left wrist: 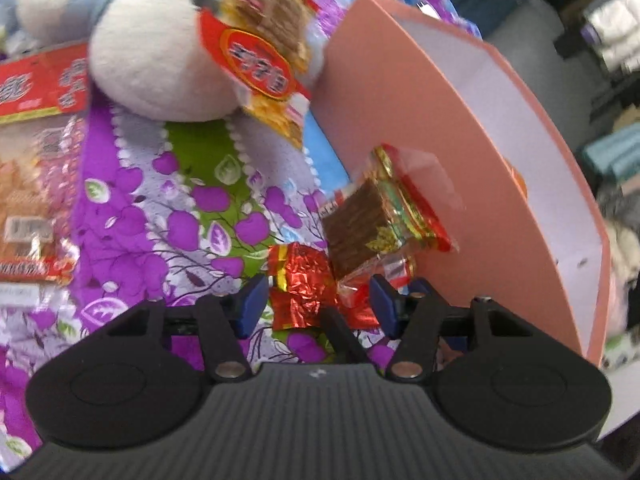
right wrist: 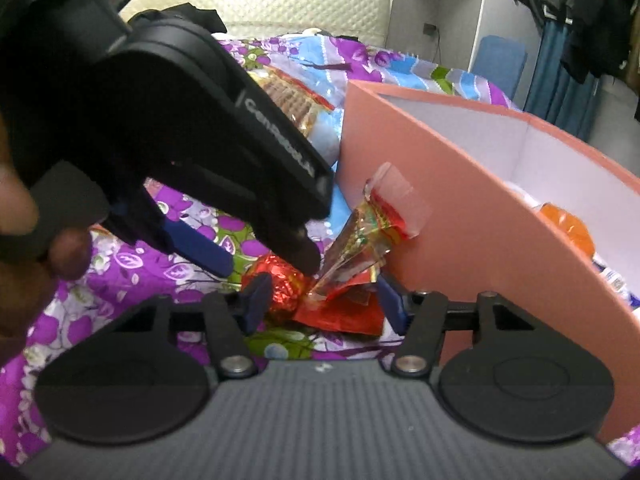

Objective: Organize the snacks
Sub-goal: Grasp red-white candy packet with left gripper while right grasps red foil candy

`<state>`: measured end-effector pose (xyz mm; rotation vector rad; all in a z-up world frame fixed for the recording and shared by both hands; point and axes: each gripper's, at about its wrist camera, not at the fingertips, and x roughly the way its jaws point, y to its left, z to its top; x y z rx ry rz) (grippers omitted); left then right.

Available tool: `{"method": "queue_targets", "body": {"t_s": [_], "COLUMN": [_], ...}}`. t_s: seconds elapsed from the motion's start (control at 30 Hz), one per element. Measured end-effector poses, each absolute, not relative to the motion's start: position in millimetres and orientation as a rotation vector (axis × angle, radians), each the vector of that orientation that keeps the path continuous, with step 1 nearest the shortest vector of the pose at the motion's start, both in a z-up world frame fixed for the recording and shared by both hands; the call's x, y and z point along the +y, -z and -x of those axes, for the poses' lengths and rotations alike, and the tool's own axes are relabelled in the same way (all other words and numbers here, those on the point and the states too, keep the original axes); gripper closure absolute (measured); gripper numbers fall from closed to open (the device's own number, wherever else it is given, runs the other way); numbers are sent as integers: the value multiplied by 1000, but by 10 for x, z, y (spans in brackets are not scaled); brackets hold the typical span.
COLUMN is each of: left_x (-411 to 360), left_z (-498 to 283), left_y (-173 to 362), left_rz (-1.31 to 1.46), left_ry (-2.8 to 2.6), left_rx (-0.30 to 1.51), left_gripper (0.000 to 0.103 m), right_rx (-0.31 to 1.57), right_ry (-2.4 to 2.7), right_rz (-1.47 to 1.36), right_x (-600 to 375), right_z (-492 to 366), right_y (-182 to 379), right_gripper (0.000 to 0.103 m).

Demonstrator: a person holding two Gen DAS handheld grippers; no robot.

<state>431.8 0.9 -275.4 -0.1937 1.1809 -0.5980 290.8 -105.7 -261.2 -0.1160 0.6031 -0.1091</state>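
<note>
My left gripper [left wrist: 318, 306] stands open low over the bedspread, its blue pads on either side of a crumpled red foil snack [left wrist: 302, 292]. A clear packet with a brown snack [left wrist: 360, 232] leans against the pink box [left wrist: 420, 128] just beyond. In the right wrist view my right gripper [right wrist: 323, 304] is open too, straddling the same red foil snack [right wrist: 280, 284] and a flat red packet [right wrist: 340, 314]. The left gripper [right wrist: 266, 266] reaches in from the upper left, its fingertips around the foil snack. The clear packet [right wrist: 360, 236] stands tilted against the pink box [right wrist: 460, 240].
A grey-white plush toy [left wrist: 152, 48] lies at the back with a red-labelled snack packet [left wrist: 260, 52] on it. More packets [left wrist: 36, 160] lie at the left. The box holds an orange item [right wrist: 568, 232]. A hand [right wrist: 36, 248] grips the left tool. Purple floral bedspread [left wrist: 160, 220] is underneath.
</note>
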Motion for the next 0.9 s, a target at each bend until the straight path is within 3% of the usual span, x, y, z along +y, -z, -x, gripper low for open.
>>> {"method": "queue_targets", "body": {"t_s": [0.17, 0.23, 0.27, 0.57, 0.73, 0.9], "left_x": [-80, -112, -139, -52, 208, 501], "left_z": [-4371, -4386, -4383, -4265, -4168, -4132], "left_y": [2841, 2848, 2850, 2790, 2719, 2698], "left_rz": [136, 137, 129, 170, 230, 338], "left_ry": [596, 609, 615, 606, 578, 548], "left_rx": [1200, 1204, 1203, 1208, 1225, 1234], "left_gripper": [45, 46, 47, 47, 31, 28], "right_rx": [614, 620, 627, 628, 603, 622], "right_ry": [109, 96, 93, 63, 13, -16], "right_rz": [87, 89, 88, 96, 89, 120], "right_x": [-1118, -1108, -1106, -1142, -1098, -1075], "right_z": [-3047, -3055, -3058, -2977, -2845, -2833], "right_y": [2667, 2660, 2661, 2593, 2502, 2530], "right_gripper": [62, 78, 80, 81, 80, 83]}}
